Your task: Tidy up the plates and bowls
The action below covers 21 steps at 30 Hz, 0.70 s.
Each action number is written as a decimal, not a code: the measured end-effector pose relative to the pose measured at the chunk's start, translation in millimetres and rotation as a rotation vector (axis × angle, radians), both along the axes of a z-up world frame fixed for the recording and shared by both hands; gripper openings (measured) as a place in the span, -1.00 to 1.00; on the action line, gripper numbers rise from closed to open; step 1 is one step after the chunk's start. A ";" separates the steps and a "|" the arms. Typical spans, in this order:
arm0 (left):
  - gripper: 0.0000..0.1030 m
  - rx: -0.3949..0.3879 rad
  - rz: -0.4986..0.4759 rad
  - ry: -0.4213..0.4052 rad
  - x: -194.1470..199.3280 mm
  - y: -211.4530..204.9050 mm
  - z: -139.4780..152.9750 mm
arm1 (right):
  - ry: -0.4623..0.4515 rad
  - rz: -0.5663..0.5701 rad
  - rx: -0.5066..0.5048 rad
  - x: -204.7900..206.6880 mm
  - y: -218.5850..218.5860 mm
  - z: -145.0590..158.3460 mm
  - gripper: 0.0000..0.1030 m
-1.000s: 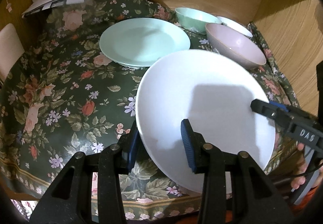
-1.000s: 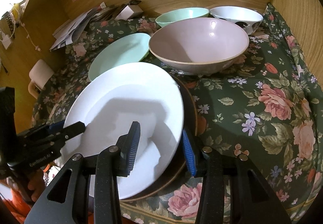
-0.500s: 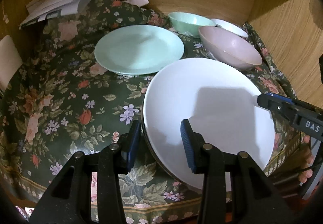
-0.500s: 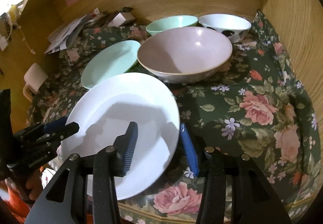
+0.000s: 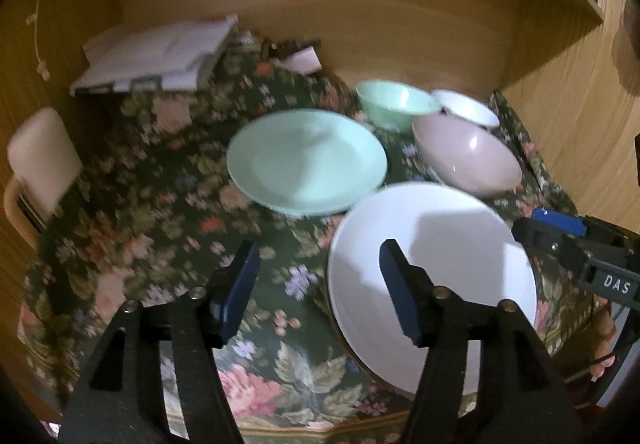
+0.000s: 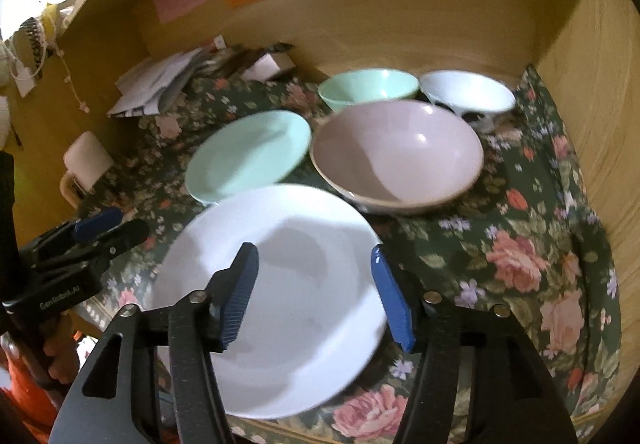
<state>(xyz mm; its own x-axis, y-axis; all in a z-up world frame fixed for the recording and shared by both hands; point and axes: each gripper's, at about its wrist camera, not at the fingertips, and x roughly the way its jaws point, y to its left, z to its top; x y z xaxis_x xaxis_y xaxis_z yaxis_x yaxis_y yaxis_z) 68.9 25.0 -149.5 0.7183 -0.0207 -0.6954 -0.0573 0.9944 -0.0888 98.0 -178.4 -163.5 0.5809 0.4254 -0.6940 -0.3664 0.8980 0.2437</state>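
White plate [image 6: 280, 284] near edge hidden by fingers [image 6: 240, 292]; both grippers [image 5: 316, 288] [image 6: 314, 294] opening, nothing gripped, plate released on cloth [image 6: 520, 244].

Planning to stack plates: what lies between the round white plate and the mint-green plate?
Only a narrow strip of floral tablecloth between white plate and mint-green plate, per the right wrist view.

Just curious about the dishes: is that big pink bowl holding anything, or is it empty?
Empty. The pink bowl stands upright on the flowered cloth, and its smooth inside shows down to the bottom with nothing in it.
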 end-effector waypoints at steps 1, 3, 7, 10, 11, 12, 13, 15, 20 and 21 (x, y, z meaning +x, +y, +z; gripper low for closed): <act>0.31 0.003 0.005 -0.010 0.7 2.2 3.1 | -0.008 0.003 0.003 0.0 2.4 2.6 0.19; 0.43 0.007 0.015 -0.030 2.5 7.4 10.1 | -0.030 0.015 0.010 0.6 8.1 9.2 0.25; 0.68 0.016 0.030 -0.052 8.7 17.1 20.6 | -0.066 0.034 0.011 4.2 20.0 19.1 0.42; 0.70 0.037 0.042 -0.064 16.6 23.6 26.8 | -0.080 0.053 0.016 11.1 29.4 24.5 0.42; 0.70 0.042 0.046 -0.068 19.7 26.1 28.8 | -0.082 0.058 0.020 13.4 32.8 25.8 0.42; 0.72 0.043 0.049 -0.071 23.1 28.8 30.3 | -0.082 0.066 0.029 17.4 37.4 27.2 0.42; 0.73 0.042 0.053 -0.073 25.6 31.2 31.5 | -0.081 0.073 0.032 20.5 41.6 28.1 0.42; 0.74 0.037 0.059 -0.077 32.1 36.7 33.2 | -0.085 0.079 0.031 27.1 48.0 29.0 0.43; 0.82 0.052 0.062 -0.084 47.7 47.1 33.9 | -0.091 0.103 -0.006 47.1 65.7 27.1 0.43; 0.83 0.058 0.063 -0.083 51.9 49.4 32.9 | -0.088 0.107 -0.013 51.4 68.3 26.3 0.43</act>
<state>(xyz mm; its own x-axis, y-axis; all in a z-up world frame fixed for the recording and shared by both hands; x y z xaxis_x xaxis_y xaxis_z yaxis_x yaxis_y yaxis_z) 120.8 74.4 -116.6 0.7721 0.0649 -0.6322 -0.1146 0.9927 -0.0380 149.4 -110.1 -137.2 0.5916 0.4792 -0.6484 -0.4793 0.8557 0.1951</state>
